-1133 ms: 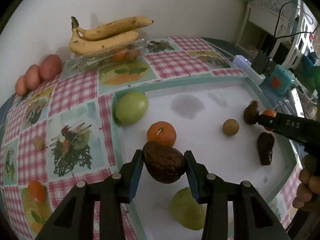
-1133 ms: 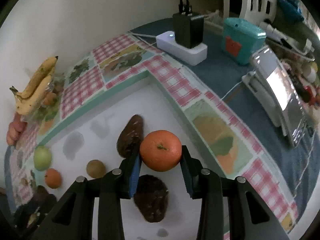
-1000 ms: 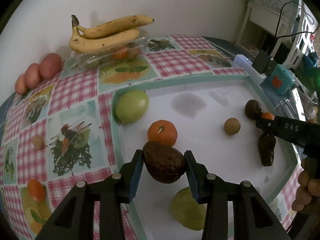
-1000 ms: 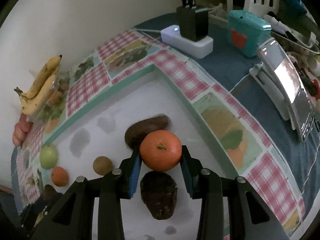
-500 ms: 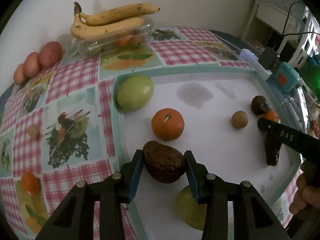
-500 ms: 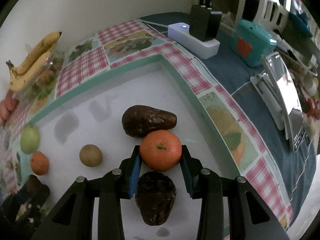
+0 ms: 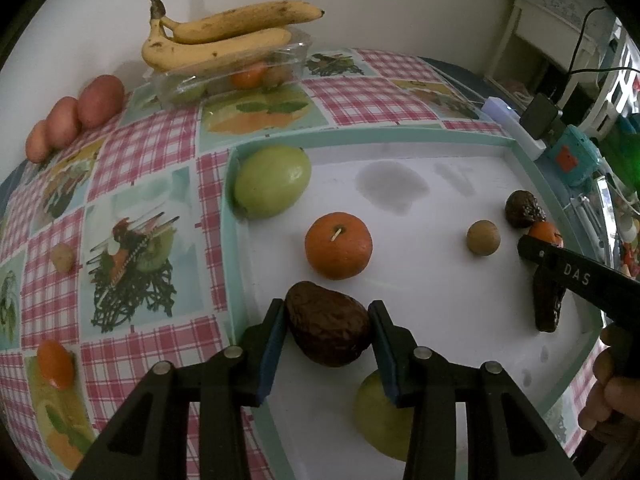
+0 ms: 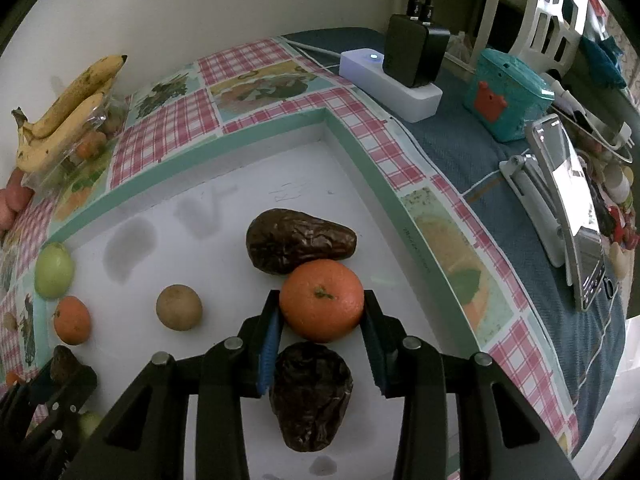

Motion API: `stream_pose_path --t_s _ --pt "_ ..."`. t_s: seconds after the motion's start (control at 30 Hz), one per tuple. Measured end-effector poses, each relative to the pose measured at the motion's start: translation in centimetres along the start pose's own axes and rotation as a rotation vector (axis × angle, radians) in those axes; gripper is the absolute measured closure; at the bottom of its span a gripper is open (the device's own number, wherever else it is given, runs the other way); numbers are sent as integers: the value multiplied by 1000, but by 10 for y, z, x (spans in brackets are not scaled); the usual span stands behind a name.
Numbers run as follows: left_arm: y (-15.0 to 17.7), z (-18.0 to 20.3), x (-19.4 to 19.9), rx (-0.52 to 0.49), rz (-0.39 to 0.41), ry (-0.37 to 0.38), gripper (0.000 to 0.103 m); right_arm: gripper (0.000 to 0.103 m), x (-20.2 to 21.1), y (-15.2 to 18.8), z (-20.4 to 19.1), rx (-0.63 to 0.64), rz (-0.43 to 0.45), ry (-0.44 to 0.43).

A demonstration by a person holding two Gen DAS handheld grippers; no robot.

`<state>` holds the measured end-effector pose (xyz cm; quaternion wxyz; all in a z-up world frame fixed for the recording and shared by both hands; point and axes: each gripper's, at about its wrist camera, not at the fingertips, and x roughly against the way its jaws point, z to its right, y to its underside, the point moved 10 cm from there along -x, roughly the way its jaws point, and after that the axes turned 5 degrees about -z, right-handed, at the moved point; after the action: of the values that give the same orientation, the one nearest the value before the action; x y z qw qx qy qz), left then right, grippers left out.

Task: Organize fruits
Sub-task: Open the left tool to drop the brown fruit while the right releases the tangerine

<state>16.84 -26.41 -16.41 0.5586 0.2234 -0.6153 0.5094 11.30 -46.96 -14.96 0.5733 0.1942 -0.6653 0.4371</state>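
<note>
My left gripper (image 7: 328, 330) is shut on a dark wrinkled avocado (image 7: 326, 330) over the near left part of the white tray (image 7: 440, 300). Below it lies a green fruit (image 7: 380, 420); beyond it sit an orange (image 7: 338, 245) and a large green fruit (image 7: 272, 186). My right gripper (image 8: 321, 307) is shut on an orange (image 8: 321, 306) at the tray's right side. A dark avocado (image 8: 298, 245) lies just beyond that orange, and another avocado (image 8: 310, 394) lies under the jaws. A small brown round fruit (image 8: 179, 307) rests to the left.
Bananas (image 7: 224, 38) lie on a clear box of fruit at the back by the wall, with reddish potatoes (image 7: 76, 120) to their left. A white power strip (image 8: 390, 84), a teal box (image 8: 508, 110) and a phone on a stand (image 8: 568, 200) stand right of the tray.
The right gripper with its orange has rolled, so the avocado beyond it now lies crosswise. The left view has crept closer to the tray fruits, still gripping the avocado.
</note>
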Motion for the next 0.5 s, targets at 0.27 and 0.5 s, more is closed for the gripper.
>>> stream_pose_path --t_s 0.27,0.5 --pt "-2 1 1 10 -7 35 58 59 -1 -1 0 -2 -7 -6" --pt "-10 -1 16 26 24 49 57 48 0 2 0 -10 -12 -1"
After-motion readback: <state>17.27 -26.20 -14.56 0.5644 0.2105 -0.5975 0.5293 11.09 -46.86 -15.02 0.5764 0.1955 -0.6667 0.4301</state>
